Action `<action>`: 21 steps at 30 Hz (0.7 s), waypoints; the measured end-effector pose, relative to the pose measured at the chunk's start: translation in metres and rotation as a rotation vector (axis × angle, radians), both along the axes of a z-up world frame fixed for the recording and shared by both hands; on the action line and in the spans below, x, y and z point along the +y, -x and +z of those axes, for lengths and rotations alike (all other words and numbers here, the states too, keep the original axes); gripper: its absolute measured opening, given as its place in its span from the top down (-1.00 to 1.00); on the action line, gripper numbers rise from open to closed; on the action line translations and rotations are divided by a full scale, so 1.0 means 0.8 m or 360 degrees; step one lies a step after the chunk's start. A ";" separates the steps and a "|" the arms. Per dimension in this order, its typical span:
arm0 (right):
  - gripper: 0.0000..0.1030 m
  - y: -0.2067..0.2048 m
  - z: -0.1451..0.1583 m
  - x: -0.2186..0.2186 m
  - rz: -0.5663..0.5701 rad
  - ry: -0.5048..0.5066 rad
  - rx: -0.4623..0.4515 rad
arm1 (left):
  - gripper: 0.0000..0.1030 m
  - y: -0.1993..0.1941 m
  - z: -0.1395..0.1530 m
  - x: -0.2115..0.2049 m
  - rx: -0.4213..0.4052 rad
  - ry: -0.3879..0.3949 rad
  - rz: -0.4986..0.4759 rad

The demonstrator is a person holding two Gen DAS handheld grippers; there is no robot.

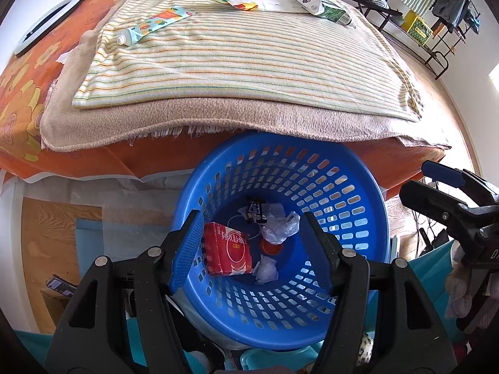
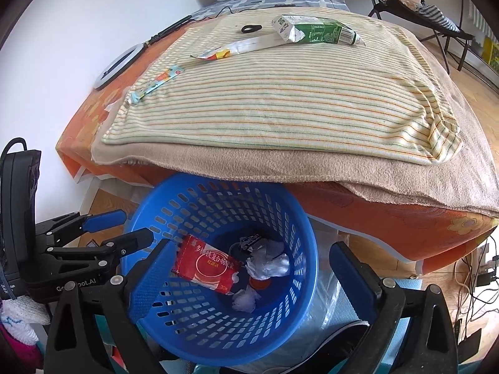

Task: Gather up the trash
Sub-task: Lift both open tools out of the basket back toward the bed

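red cardboard box with white lettering lies inside the round blue perforated plastic basket, among crumpled white paper wads, against the near-left wall. left gripper and right gripper both hang over the basket, jaws apart, nothing between the pads. judgement: lift straight up clear of the rim before heading for the flattened green carton on the striped towel.

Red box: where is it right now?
The red box lies inside the blue basket, on its left side in both wrist views, beside the crumpled white wrappers.
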State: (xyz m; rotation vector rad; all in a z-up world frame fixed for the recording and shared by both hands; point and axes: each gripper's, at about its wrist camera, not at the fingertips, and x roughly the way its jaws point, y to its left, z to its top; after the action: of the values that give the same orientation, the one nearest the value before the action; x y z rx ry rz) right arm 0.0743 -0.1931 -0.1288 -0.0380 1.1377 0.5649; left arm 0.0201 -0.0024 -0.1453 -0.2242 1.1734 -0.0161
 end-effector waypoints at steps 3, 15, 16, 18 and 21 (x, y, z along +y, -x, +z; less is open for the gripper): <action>-0.95 -0.008 0.007 -0.004 -0.0031 -0.0004 -0.0016 | -0.35 -0.005 0.009 0.004 -0.0023 -0.0010 0.0000; -0.99 -0.052 0.031 -0.026 -0.0174 -0.0066 -0.0015 | -0.35 -0.049 0.052 0.044 -0.0139 -0.0057 0.0035; -0.99 -0.056 0.034 -0.029 -0.0189 -0.0086 -0.0024 | -0.35 -0.054 0.056 0.047 -0.0148 -0.0063 0.0037; -0.99 -0.065 0.042 -0.033 -0.0217 -0.0113 -0.0041 | -0.35 -0.064 0.064 0.052 -0.0171 -0.0072 0.0036; -0.99 -0.085 0.057 -0.038 -0.0264 -0.0146 -0.0065 | -0.35 -0.079 0.079 0.060 -0.0212 -0.0082 0.0022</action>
State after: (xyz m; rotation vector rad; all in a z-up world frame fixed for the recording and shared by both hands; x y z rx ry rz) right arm 0.1420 -0.2236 -0.0832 0.1225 1.0632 0.4657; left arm 0.0832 0.0455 -0.0821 -0.1830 1.0382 0.0112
